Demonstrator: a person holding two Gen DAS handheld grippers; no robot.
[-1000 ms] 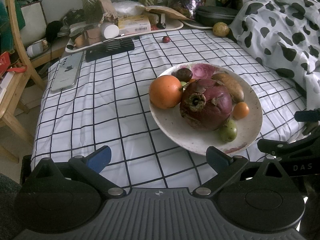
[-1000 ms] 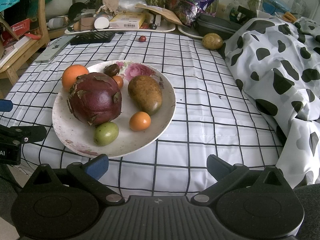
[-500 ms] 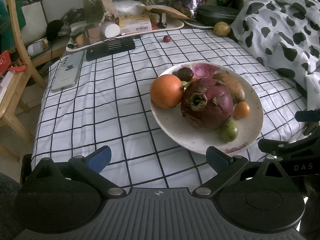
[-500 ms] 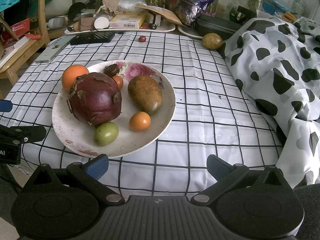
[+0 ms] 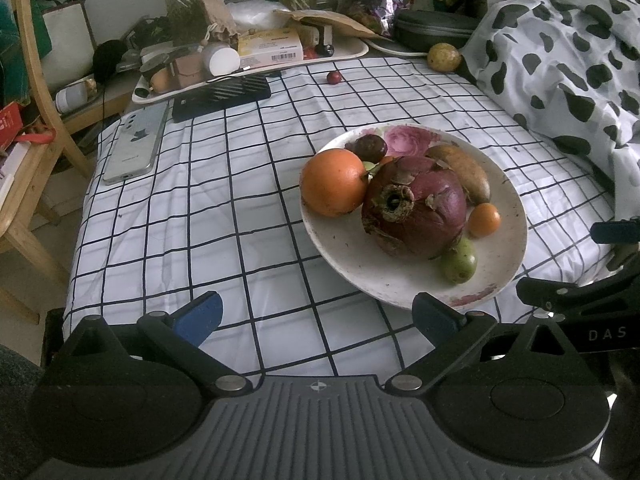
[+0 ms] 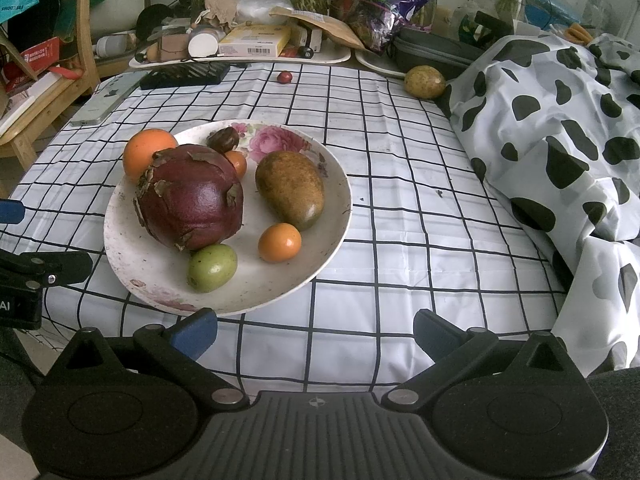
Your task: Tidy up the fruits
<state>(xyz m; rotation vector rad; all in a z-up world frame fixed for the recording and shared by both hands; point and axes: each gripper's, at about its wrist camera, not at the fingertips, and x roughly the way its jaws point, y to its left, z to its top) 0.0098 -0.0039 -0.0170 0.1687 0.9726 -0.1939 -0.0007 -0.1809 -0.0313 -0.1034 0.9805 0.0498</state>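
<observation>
Checked tablecloth (image 6: 400, 280) covers the work surface. Nearest, the left gripper (image 5: 316, 316) and right gripper (image 6: 314, 330) both hover low with fingers spread wide, holding nothing. Just beyond sits the plate (image 6: 328, 240), already bearing most of the fruit. Well past it lie two strays: a small red fruit (image 6: 285, 76) and a yellow-brown fruit (image 6: 424, 81) beside the spotted cloth (image 6: 560, 140). The probable next step is collecting these; approach from above and close gently, since round fruit rolls.
</observation>
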